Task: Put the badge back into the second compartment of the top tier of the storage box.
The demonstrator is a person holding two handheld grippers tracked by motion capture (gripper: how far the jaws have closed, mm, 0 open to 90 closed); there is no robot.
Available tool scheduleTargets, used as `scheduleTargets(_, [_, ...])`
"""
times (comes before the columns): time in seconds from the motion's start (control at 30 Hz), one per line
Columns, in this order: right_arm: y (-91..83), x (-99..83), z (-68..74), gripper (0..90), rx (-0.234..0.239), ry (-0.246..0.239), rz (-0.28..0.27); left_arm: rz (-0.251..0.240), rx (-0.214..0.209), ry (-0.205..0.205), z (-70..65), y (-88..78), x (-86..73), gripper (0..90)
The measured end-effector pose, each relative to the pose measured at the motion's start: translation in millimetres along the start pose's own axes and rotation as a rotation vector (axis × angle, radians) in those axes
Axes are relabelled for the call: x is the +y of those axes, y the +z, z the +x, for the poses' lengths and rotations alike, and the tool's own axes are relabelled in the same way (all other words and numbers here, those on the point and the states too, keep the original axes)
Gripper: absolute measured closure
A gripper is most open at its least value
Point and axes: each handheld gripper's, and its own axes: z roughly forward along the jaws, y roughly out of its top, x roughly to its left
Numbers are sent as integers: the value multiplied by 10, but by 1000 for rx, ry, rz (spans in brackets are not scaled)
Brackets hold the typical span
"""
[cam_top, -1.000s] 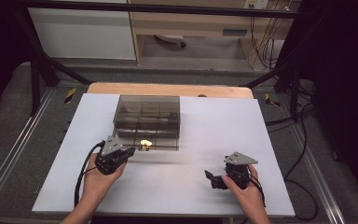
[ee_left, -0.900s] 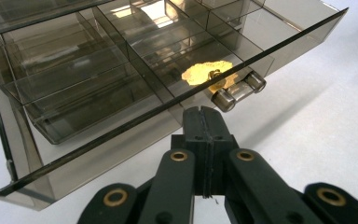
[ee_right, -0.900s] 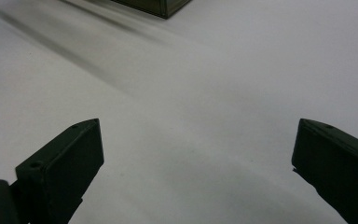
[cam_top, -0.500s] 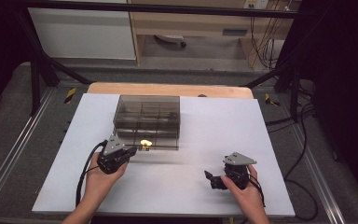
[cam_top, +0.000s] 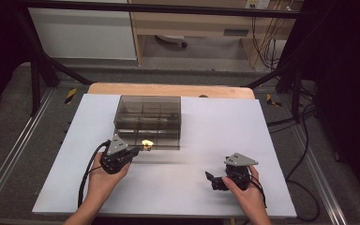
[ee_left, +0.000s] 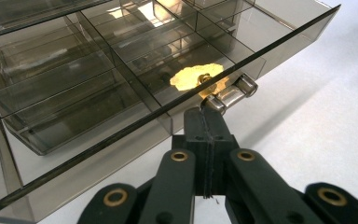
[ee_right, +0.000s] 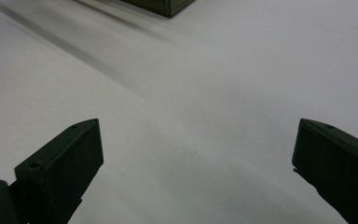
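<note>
Two grippers: left gripper (ee_left: 208, 108) clamped shut on small metal latch (ee_left: 230, 93) at front edge of smoky clear-plastic compartment box (cam_top: 148, 121). Lift gently, straight. Right gripper (cam_top: 216, 180) idle, jaws wide, empty, well right of box.

Black tool (cam_top: 139, 151), brass-ringed screws, grey plate.

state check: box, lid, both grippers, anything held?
compartment box: smoky clear plastic, on the white table, compartments look empty
lid: lifted at the front edge, not flat on the box
left gripper: shut, jaws pinched on the lid's metal latch by a yellow spot
right gripper: open, holding nothing, low over bare table
</note>
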Motion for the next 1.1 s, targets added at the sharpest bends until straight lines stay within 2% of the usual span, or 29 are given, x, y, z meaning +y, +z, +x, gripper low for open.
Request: scheduleTargets(1.1, [25, 2, 7, 27, -5, -2, 12, -1, -8, -8, 24, 7, 37, 898])
